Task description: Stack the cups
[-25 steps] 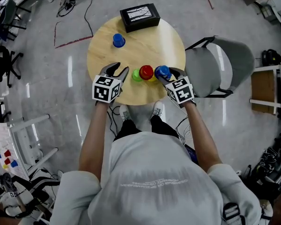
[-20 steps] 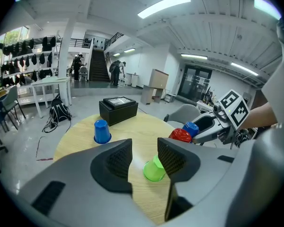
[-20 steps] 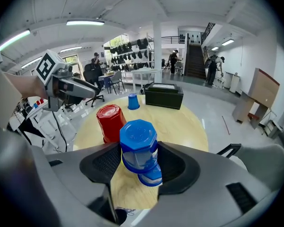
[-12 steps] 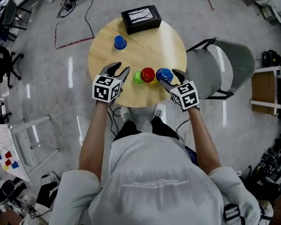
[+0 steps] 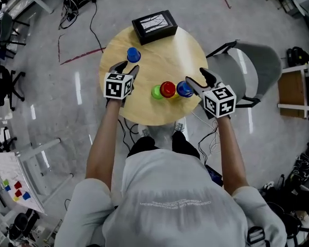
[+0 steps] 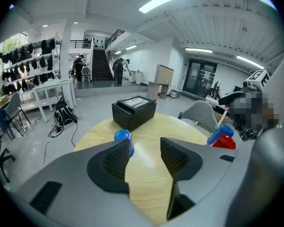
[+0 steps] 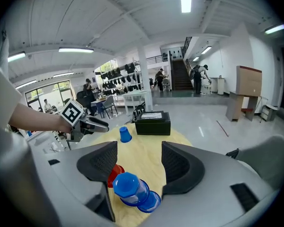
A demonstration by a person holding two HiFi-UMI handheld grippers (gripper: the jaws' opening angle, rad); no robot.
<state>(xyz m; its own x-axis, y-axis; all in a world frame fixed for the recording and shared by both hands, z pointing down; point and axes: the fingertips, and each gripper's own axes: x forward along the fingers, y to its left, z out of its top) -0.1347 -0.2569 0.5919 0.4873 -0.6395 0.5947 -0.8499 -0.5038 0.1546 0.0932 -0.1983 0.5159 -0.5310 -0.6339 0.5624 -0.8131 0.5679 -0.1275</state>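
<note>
The left gripper (image 5: 126, 68) is lining up on the lone blue cup (image 5: 133, 54), which is standing upside down on the round table (image 5: 159, 60), just on the person's side of the black box (image 5: 154, 25) and off toward the box's left corner. The jaws have just been opening and are standing apart with only bare tabletop between them. Here is the relation that matters: the cup is sitting straight ahead of this gripper, between it and the box and a touch toward the left jaw, with its long axis upright. The left gripper is clearly the nearer hand. The right gripper (image 5: 200, 80) is hanging well back from the box at the right end of a row of cups: green cup (image 5: 156, 92), red cup (image 5: 168, 89), near blue cup (image 5: 184, 89). Its jaws have just been opening too and are gaping wide, and the near blue cup is showing low in the gap with the pads off it. Some things are hard to read. The left jaw is covering most of the lone cup in the left gripper view, and the red cup is peeking out from behind a jaw in the right gripper view. A second blue rim is showing under the near blue cup, and whether that is another cup cannot be told.
</note>
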